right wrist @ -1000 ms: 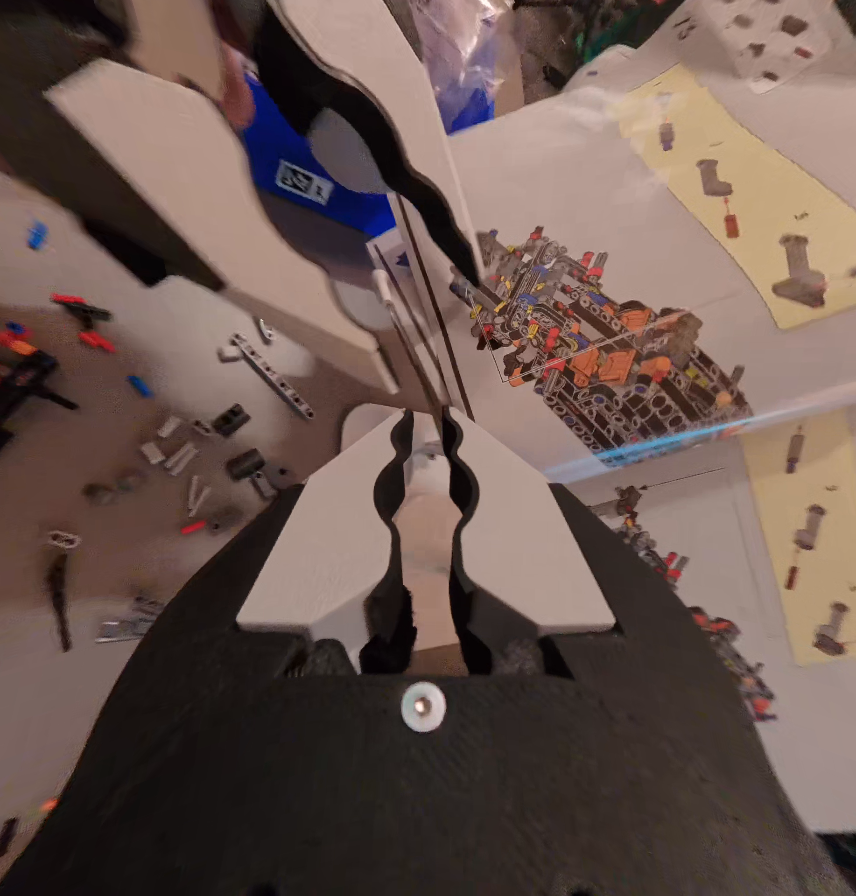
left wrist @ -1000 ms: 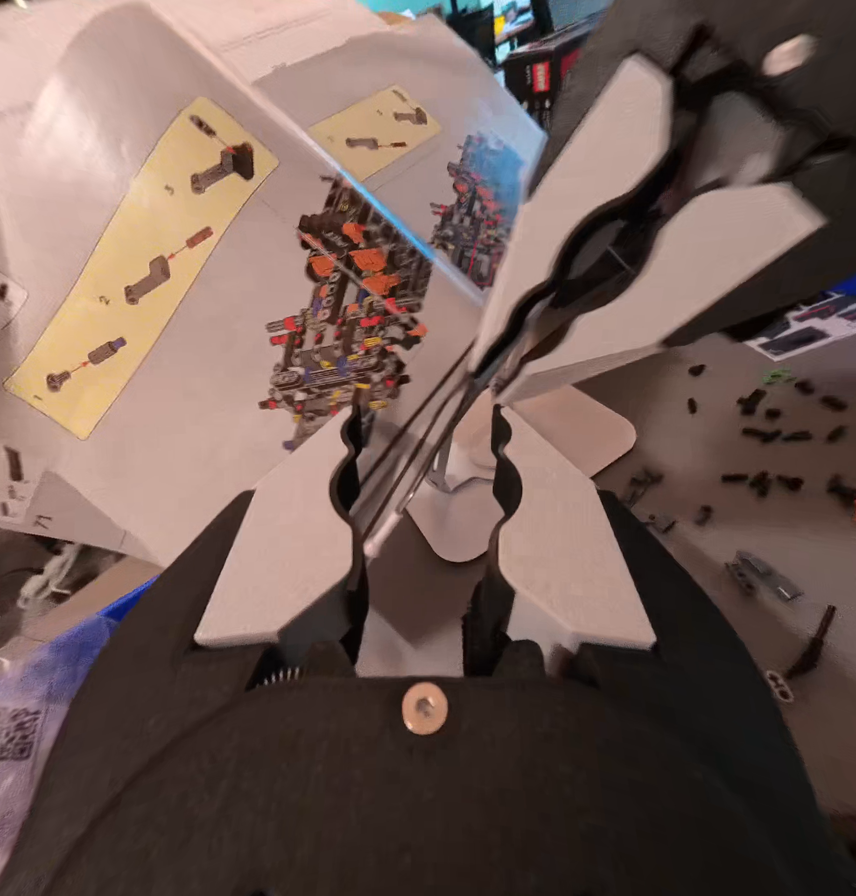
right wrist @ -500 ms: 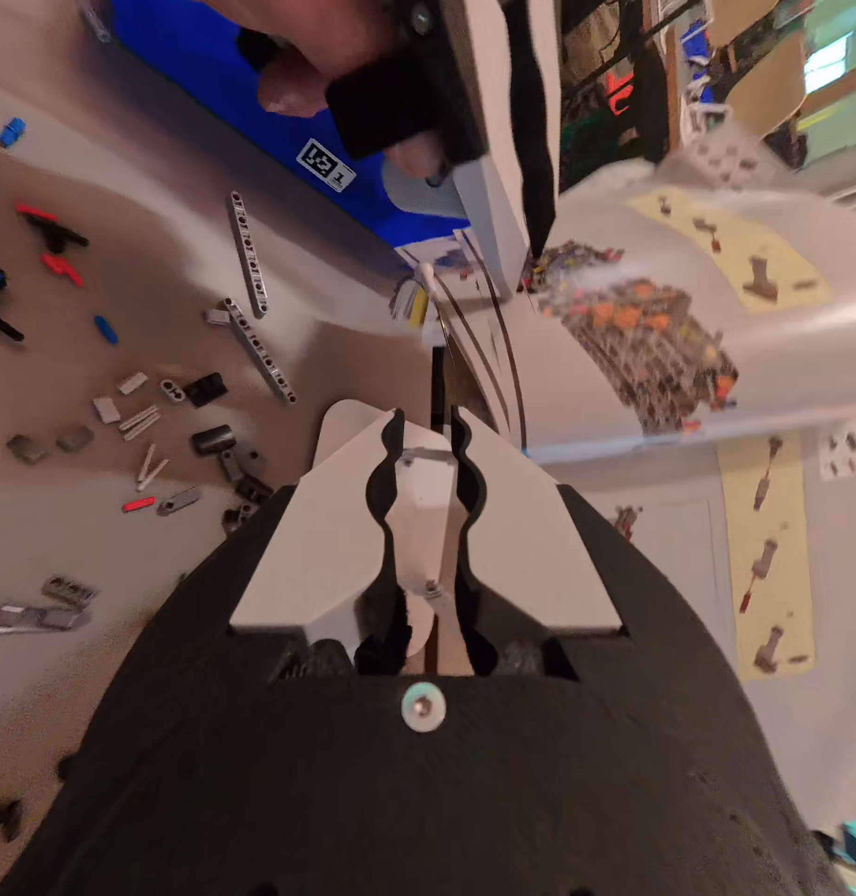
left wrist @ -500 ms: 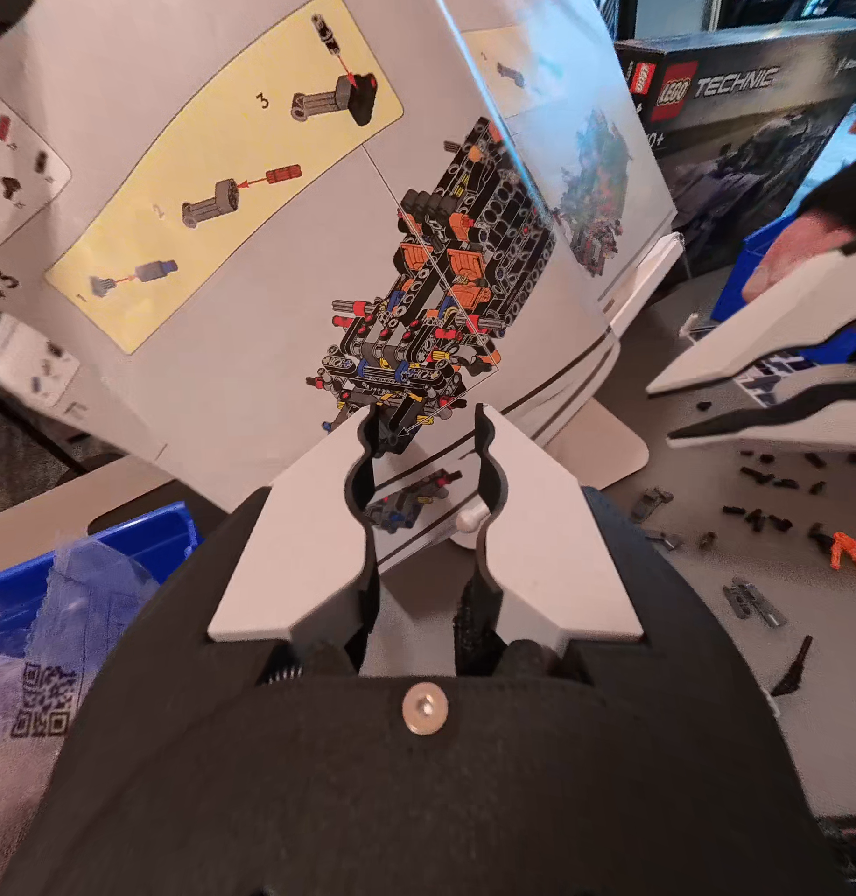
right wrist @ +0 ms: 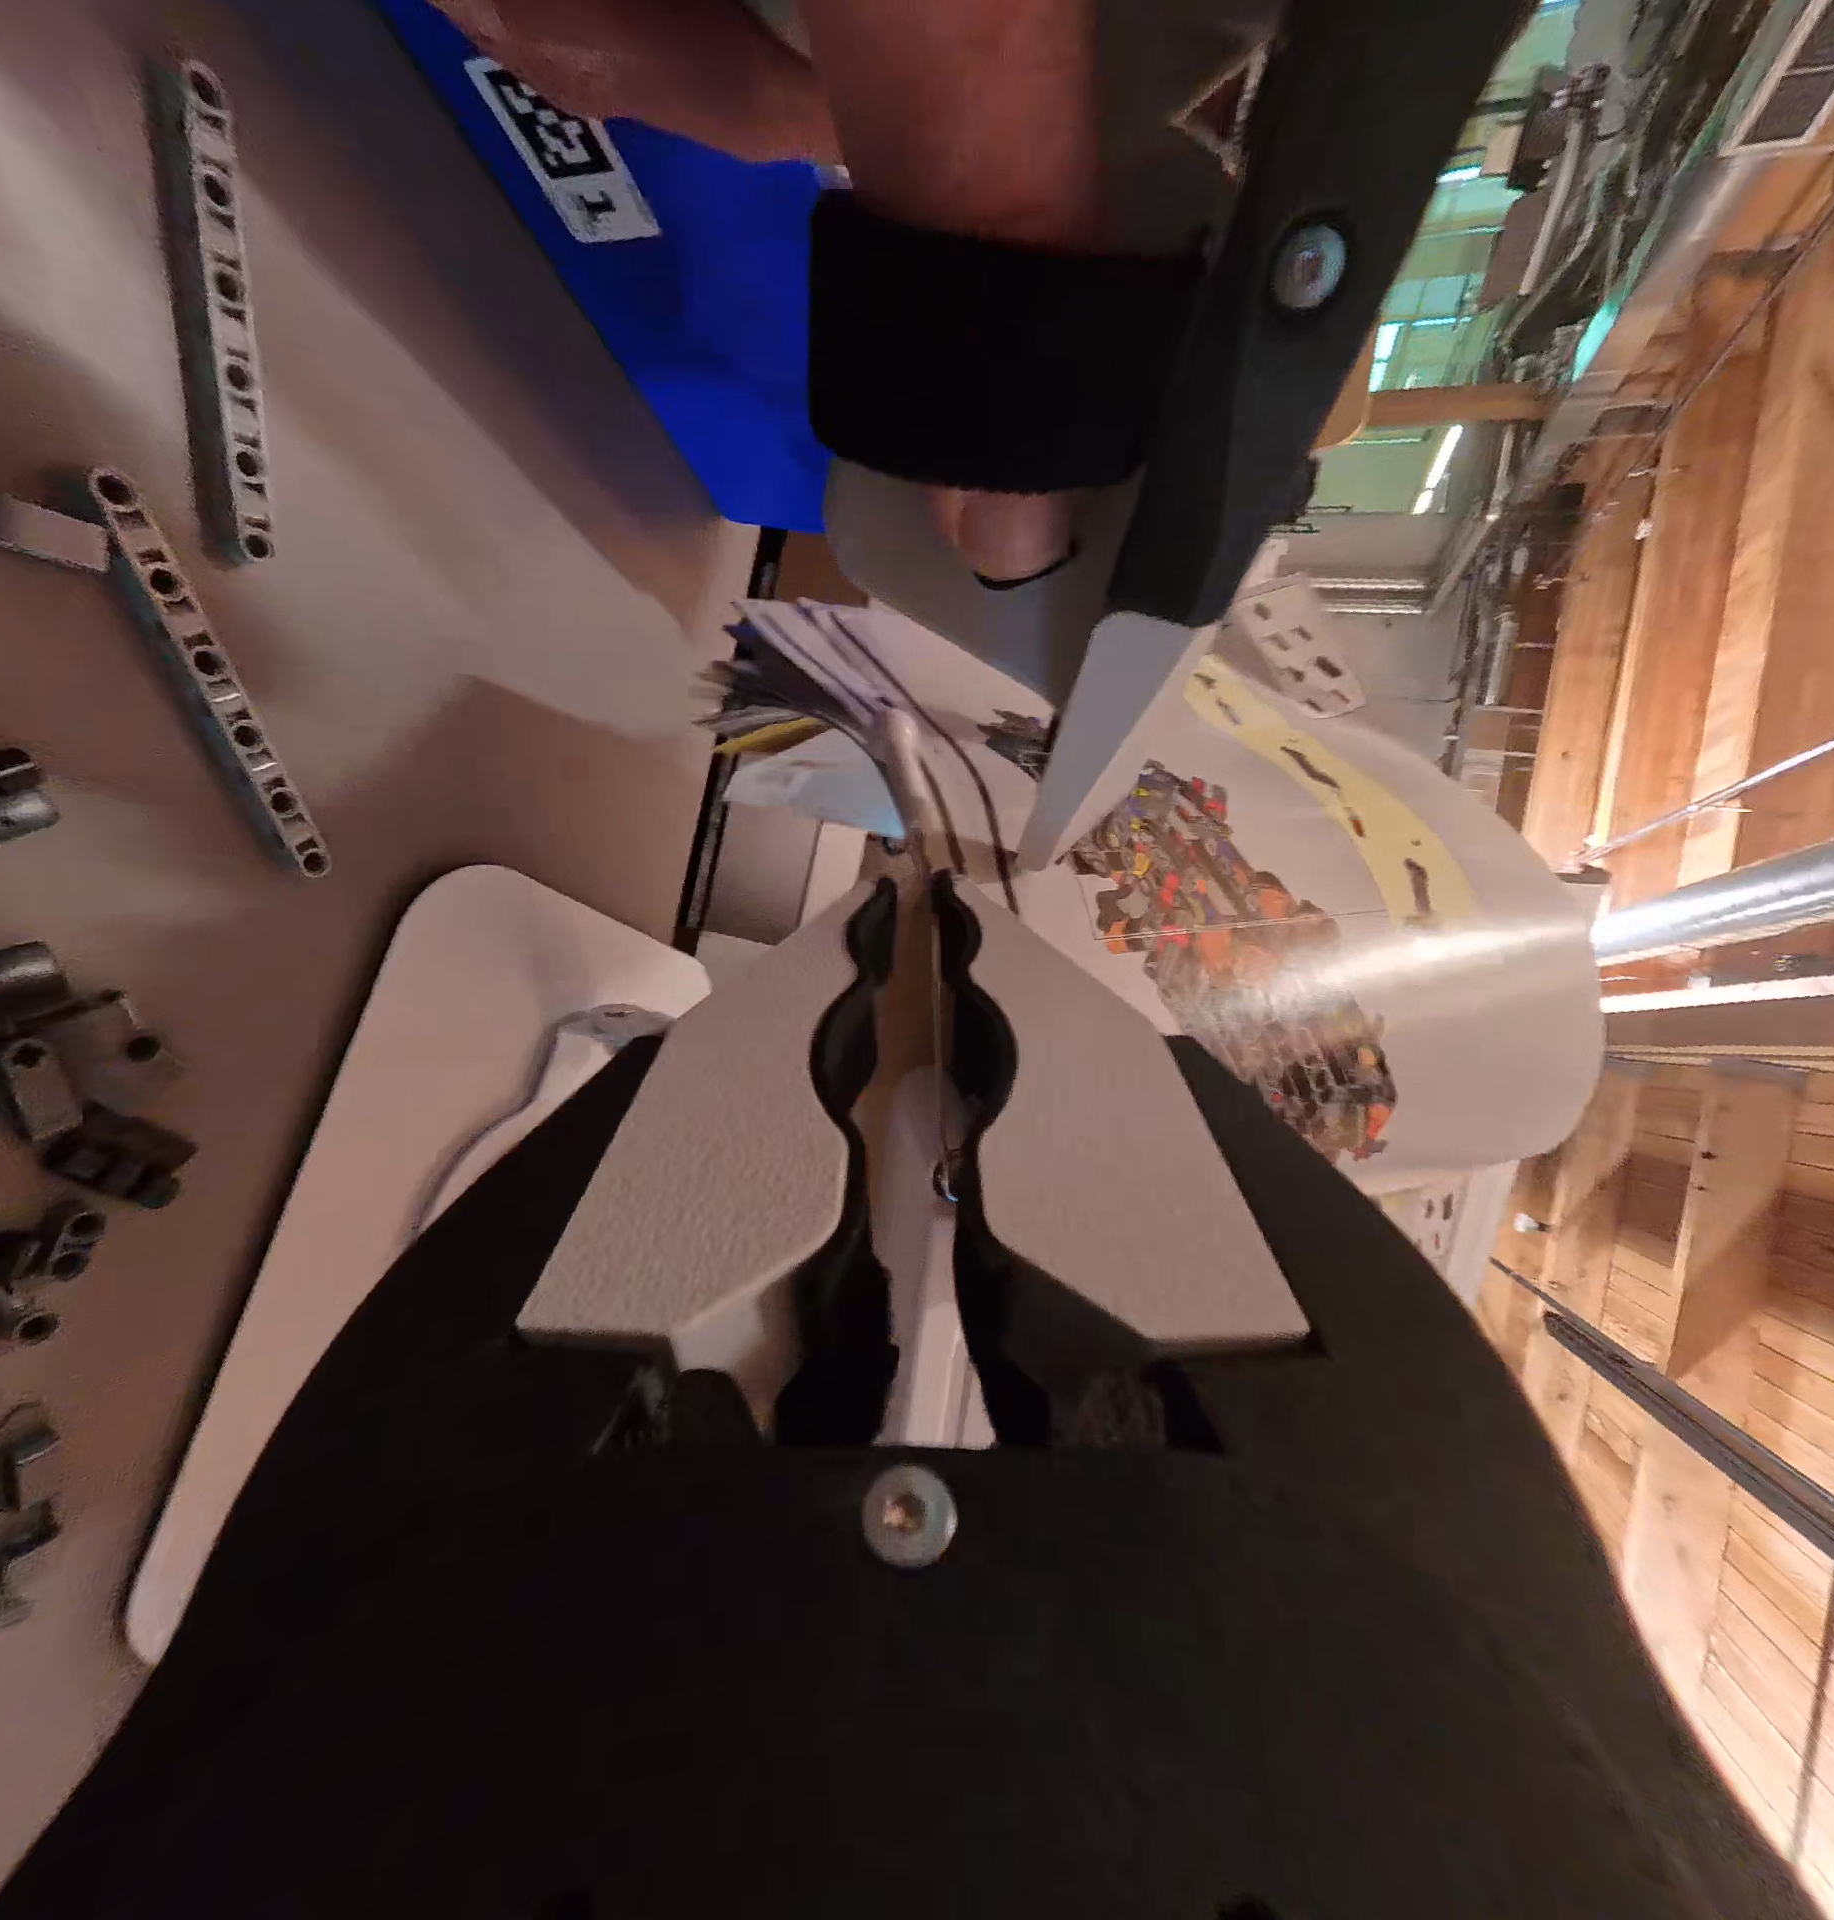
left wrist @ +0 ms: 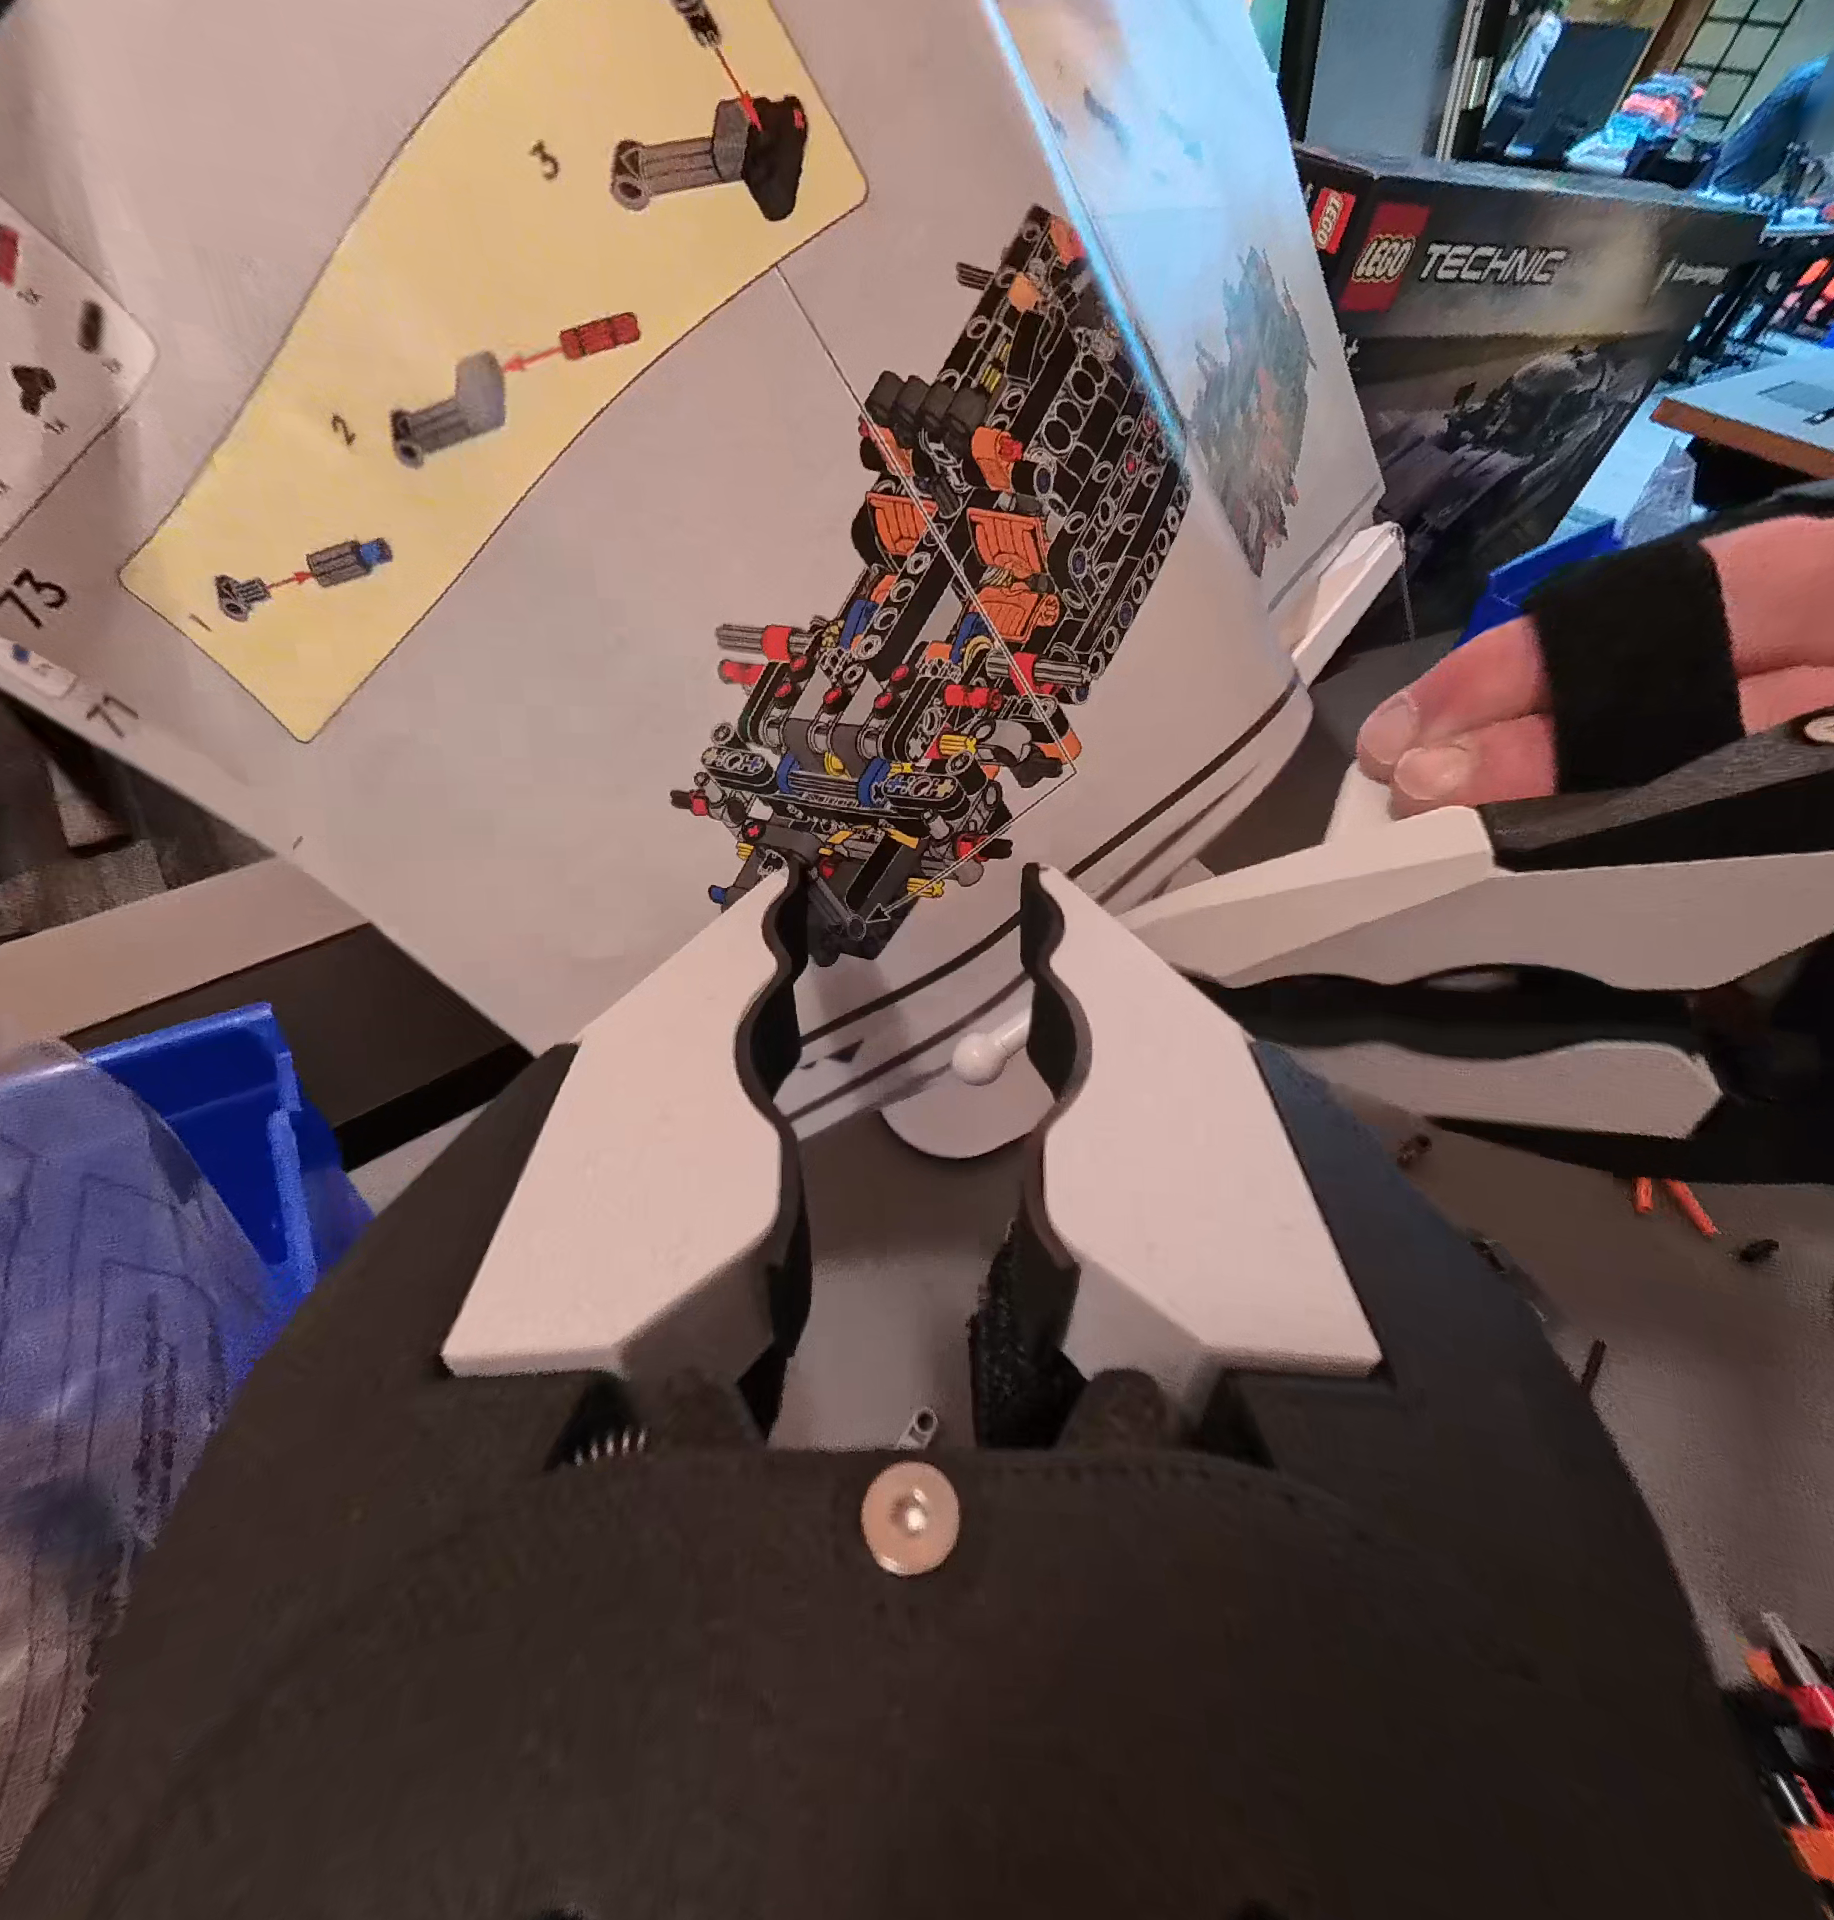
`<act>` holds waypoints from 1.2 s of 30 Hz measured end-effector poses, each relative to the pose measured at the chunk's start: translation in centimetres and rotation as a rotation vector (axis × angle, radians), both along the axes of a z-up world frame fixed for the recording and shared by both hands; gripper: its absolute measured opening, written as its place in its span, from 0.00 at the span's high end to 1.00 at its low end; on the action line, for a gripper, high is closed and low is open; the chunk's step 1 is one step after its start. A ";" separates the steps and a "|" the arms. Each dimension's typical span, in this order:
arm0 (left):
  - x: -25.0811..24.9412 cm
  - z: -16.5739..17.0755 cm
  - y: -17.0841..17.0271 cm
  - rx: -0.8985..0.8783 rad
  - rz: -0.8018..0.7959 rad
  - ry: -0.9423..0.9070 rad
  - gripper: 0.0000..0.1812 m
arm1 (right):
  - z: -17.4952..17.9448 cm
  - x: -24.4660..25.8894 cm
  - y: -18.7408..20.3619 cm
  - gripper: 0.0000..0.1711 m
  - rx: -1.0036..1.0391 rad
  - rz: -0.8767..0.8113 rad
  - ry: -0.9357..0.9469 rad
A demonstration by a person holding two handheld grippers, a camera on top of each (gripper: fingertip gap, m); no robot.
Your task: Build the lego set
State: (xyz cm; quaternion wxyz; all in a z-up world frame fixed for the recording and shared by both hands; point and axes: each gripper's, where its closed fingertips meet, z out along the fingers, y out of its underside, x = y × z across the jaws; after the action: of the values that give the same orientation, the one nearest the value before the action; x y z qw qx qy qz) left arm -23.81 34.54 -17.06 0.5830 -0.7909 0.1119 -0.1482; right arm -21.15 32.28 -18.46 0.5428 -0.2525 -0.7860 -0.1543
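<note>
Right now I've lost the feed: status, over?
Left gripper open, empty. Right gripper nearly shut on stand's page wire. Instruction booklet page curling on stand. Nothing blocking.

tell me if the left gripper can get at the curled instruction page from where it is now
Probably yes. The left gripper is open, its tips right at the lower edge of the instruction page, with nothing between them. The right gripper sits off to the side.

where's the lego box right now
In the left wrist view the black lego box stands at upper right, behind the propped instruction booklet and above the hand holding the right claw.
</note>
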 end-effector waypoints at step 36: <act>-0.4 -1.1 -4.6 -0.049 0.025 -0.068 0.84 | 0.9 -0.4 0.7 1.00 -0.409 -0.336 0.278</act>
State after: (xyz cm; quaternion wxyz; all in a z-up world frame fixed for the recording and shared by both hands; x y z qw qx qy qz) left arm -24.17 29.96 -18.18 0.5688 -0.8008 0.0785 -0.1701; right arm -21.55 32.96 -17.52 0.5501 -0.5019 -0.6660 -0.0441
